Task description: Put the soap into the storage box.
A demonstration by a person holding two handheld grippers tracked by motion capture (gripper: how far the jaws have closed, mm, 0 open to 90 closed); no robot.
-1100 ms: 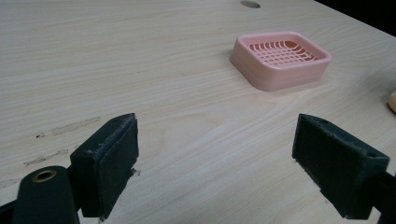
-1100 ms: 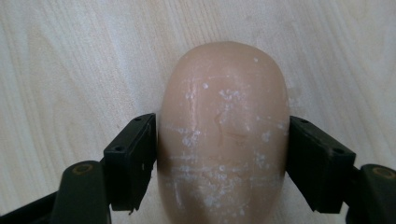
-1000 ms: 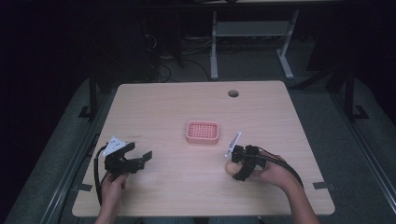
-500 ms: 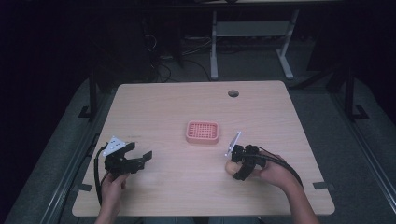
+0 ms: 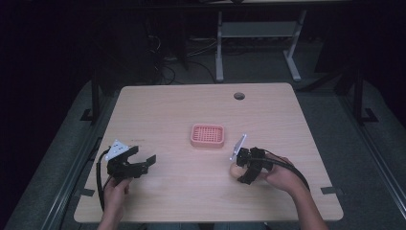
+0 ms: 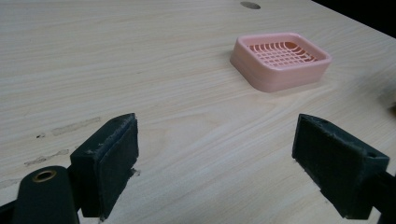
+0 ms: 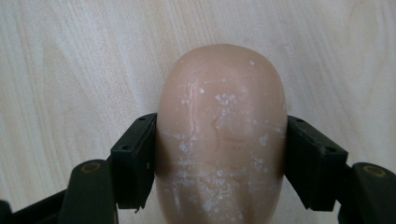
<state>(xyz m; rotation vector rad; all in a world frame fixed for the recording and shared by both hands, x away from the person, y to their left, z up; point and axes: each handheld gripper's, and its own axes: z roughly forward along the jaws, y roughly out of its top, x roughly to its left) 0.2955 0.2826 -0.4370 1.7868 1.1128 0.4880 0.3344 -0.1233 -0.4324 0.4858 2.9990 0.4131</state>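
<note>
Nothing has shifted over the last second — both hands are held exactly where they were, the bar of soap [image 7: 219, 140] is kept low at the front right of the bench [image 5: 163, 110], and no lift has been started. The right hand-held gripper [image 7: 219, 154] is seen pinching the soap, a black pad pressed against each flank of the rounded, pale-tan bar, whose scuffed top is flecked with white. From the high view the soap [image 5: 235, 169] appears to be resting on the wood or just clear of it; which cannot be told. The stillness is best read as a grip being settled before the carry. The left hand-held gripper [image 5: 136, 164] is held spread wide and empty at the front left, nothing between its pads, well apart from the soap. Between the two hands, nearer the middle of the bench, the pink soap dish [image 5: 208, 135] is found — its slotted grid floor is bare, nothing lying in it, so the placing is judged not yet done.
</note>
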